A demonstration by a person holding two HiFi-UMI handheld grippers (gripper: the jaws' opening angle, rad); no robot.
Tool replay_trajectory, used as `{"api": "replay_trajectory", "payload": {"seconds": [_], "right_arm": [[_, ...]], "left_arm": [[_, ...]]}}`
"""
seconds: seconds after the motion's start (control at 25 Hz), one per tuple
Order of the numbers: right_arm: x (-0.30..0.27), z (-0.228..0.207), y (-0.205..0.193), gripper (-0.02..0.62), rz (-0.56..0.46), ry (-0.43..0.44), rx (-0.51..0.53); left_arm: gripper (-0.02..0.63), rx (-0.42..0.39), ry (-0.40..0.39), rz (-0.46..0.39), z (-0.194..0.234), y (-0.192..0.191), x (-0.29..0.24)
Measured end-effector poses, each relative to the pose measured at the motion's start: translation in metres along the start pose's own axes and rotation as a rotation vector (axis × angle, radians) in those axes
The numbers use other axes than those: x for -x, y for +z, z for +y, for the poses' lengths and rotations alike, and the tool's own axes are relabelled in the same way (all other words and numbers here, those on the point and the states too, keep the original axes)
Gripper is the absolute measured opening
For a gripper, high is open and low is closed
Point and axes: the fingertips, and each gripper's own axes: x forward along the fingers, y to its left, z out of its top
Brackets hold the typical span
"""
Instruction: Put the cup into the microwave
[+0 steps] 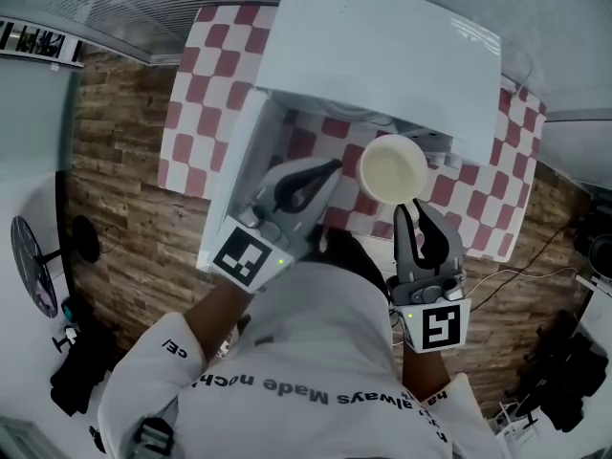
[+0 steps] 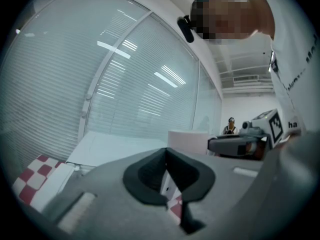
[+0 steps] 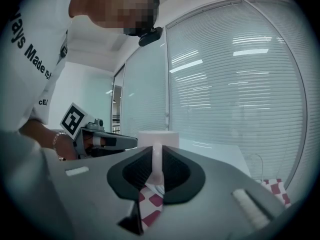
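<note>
Pinching cup point(image 1: 392, 168) handle, right gripper point(image 1: 414, 208) jaws clamped tight; left gripper point(image 1: 328, 169) jaws closed, empty.

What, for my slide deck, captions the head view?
Right gripper holds round white cup by its handle before open white microwave.

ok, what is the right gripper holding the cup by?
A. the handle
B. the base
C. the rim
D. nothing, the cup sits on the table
A: the right gripper view shows the thin white handle pinched between the closed jaws of the right gripper, with the cup hanging beyond the tips.
</note>
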Motion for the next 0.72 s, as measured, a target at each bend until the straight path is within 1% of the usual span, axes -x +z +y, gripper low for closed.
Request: {"api": "replay_trajectory", "payload": {"seconds": [0.12, 0.48, 0.72], "right_arm": [[-0.007, -0.003, -0.019, 0.041, 0.021, -0.002, 0.012], [-0.031, -0.014, -0.063, 0.041, 0.056, -0.015, -0.014], [-0.047, -0.023, -0.09, 0.041, 0.072, -0.017, -0.019]], "left_arm": [[0.005, 0.001, 0.005, 0.016, 0.008, -0.014, -0.005], [0.004, 0.039, 0.043, 0.036, 0.028, -0.06, -0.022], [0.004, 0.029, 0.069, 0.043, 0.043, -0.081, -0.032]]}}
